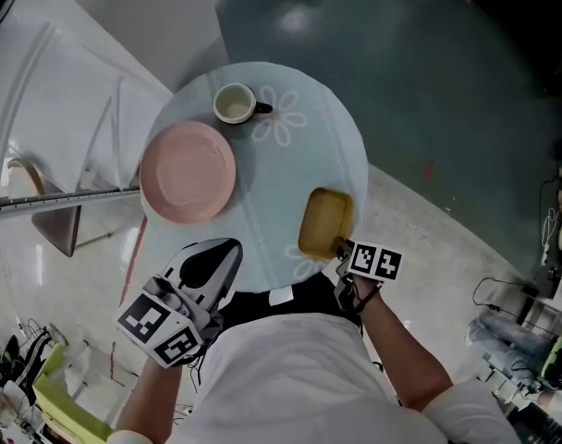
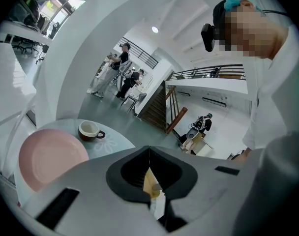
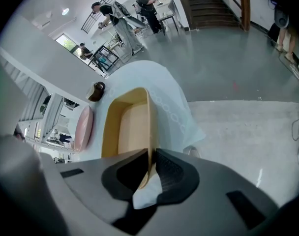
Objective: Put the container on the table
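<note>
Resting at the near right edge of the round table [image 1: 290, 174], the yellow container [image 1: 325, 222] is looking already set down. The right gripper [image 1: 340, 247] is pinching its near wall between narrow jaws. The left gripper [image 1: 227, 252] is hanging closed and empty at near left. Letting go and drawing back are probably all that is remaining.

Beside your work: plate [image 1: 188, 172] and cup [image 1: 235, 104]
Pink plate lies flat; the cup stands upright just beyond it.
</note>
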`<state>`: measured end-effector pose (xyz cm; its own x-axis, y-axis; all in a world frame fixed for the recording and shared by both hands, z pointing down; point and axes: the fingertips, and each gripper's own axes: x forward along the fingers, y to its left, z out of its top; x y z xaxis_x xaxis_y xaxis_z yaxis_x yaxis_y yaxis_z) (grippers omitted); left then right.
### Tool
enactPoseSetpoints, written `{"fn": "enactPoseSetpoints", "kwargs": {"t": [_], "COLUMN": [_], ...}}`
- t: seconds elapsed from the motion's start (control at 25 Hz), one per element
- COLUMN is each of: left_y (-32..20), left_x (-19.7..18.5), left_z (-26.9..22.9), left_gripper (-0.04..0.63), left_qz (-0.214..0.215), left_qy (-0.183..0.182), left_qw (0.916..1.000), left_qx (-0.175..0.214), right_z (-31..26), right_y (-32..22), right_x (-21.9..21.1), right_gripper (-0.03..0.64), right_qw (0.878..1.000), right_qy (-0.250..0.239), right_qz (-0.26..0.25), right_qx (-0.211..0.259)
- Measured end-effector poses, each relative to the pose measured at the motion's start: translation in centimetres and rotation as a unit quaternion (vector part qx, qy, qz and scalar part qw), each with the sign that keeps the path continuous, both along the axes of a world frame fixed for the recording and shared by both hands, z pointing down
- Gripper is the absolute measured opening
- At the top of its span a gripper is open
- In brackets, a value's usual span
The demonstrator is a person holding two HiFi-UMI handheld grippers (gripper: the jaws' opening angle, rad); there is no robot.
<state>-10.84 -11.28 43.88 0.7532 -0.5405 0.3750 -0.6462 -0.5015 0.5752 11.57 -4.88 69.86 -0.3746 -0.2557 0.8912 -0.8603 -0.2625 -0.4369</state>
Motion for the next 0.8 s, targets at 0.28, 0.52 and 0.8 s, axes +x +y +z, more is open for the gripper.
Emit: {"fn": "enactPoseSetpoints", "kwargs": {"t": [0.28,0.52,0.8], "left_y": [-0.2,-0.9,-1.4], "left_x": [-0.8,-0.4,1.0], "left_z": [-0.7,-1.8,-3.9], "left_gripper": [0.021,0.021,0.021], "left_qz": [-0.003,0.001,0.014], "left_qy": [0.002,0.005,0.003], "left_qw": [0.9999,0.9995,0.9981], "left_qx": [0.011,0.031,0.059], "right_z": [-0.8,-2.9,-8.1], "right_y": [-0.2,-1.0,-4.4], "right_x": [-0.1,0.9,2.6], "right_gripper": [0.108,0.135,0.135], "right_qw": [1.0,0.999,0.993], "right_qy": [-0.003,0.003,-0.01], "right_qz": [0.012,0.014,0.019], "right_qx": [0.007,0.037,0.12]}}
